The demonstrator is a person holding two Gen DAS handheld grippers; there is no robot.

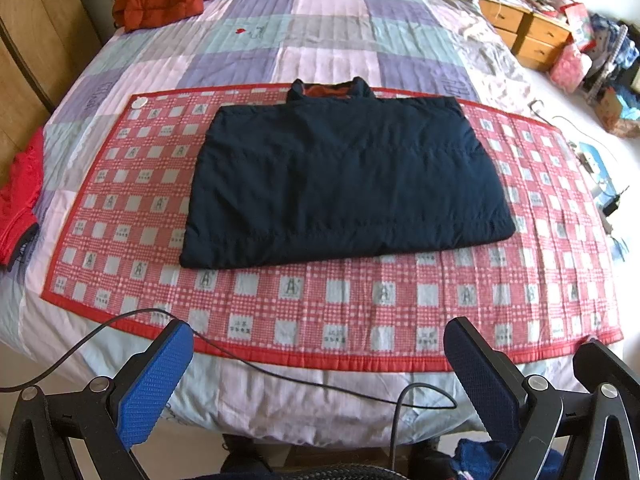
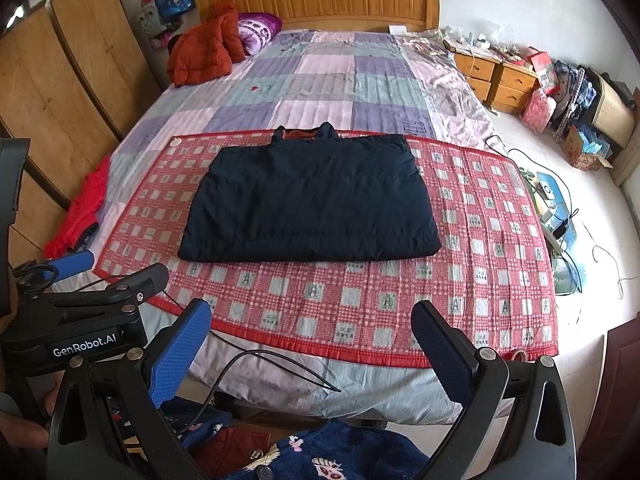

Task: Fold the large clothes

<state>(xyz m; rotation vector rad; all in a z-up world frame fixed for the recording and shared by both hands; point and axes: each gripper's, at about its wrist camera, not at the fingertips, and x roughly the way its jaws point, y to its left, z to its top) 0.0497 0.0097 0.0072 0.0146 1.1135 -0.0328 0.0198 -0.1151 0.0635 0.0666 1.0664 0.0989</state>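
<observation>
Navy padded jacket (image 1: 344,184), folded into a rectangle with its rust-lined collar toward the headboard, lying centred on a red-and-white checked quilted mat (image 1: 360,304) spread across the patchwork-covered bed (image 1: 320,32). Mat margin shows on all four sides of the jacket, widest at the near edge and the right. Left gripper (image 1: 316,364) and right gripper (image 2: 312,344) hover off the bed's foot, each with jaws spread wide and holding nothing. A thin black cable (image 1: 280,372) crosses the near bed edge.
</observation>
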